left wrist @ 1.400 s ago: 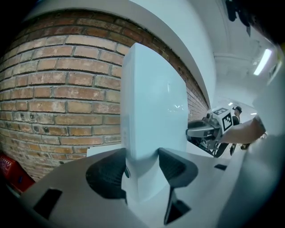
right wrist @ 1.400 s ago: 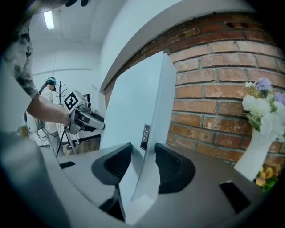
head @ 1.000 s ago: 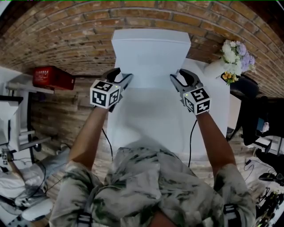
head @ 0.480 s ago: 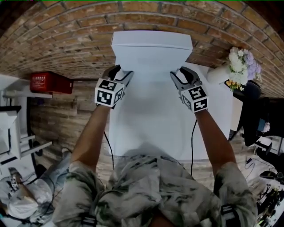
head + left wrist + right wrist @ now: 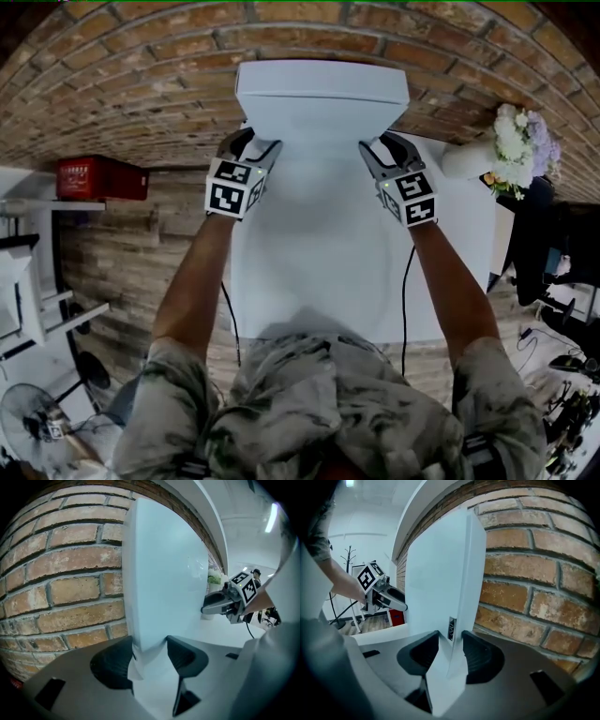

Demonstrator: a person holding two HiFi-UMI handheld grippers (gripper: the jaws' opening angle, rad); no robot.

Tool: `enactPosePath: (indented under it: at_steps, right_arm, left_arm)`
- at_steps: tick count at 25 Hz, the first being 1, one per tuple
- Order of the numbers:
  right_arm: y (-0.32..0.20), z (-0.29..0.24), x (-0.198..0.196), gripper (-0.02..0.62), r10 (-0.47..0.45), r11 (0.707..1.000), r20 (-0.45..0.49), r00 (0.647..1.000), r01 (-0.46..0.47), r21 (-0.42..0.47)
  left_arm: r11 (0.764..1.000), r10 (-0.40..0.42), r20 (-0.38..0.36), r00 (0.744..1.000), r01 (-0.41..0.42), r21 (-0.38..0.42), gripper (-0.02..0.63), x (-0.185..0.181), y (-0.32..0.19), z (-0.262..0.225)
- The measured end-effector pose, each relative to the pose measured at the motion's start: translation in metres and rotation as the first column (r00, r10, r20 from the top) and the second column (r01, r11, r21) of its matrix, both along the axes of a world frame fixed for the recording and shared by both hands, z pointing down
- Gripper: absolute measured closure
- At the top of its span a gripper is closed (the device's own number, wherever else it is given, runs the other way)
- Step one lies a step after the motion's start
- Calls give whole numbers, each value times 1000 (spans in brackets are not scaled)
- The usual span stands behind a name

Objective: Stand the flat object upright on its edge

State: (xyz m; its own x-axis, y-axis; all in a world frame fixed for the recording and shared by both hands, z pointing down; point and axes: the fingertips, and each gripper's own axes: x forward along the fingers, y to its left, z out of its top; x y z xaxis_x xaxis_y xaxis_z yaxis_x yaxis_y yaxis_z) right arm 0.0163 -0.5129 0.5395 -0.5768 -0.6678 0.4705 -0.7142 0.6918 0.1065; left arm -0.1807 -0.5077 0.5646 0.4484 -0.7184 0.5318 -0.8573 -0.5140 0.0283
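White board [image 5: 322, 94] stands upright on edge at 12 o'clock end of table [image 5: 319, 272], just before brick wall [image 5: 141, 84]; whether it touches the wall, cannot tell. Left gripper [image 5: 251, 142] clamped on board's 9 o'clock side edge, one jaw on each face. Right gripper [image 5: 380, 148] clamped likewise on 3 o'clock side edge, beside small label [image 5: 451, 629]. Flowers [image 5: 520, 141] at 2 o'clock, red box [image 5: 101, 178] at 9 o'clock.

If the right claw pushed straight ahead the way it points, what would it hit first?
The white panel, whose edge is already clamped in the right claw. The brick wall looks close behind it, though depth is unclear.
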Motion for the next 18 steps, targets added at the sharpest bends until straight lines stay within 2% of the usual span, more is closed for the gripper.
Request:
enactPosePath:
  at_steps: [3,9,18]
  right_arm:
    - [-7,8,-2,416,12,1000,-9,1000,-12,-4]
    - [-21,11,-1,416,37,999,1,999,-37,-2]
    - [-34,12,-3,414,59,998,-5,998,-59,4]
  left_arm:
    - [1000,3,15,1000,-3,5,364,-2,-9,6]
    - [1000,-8,-7,1000,8,18,364,-1,-21,11]
    - [1000,-3,-2,1000,3,22,364,-2,-36,12]
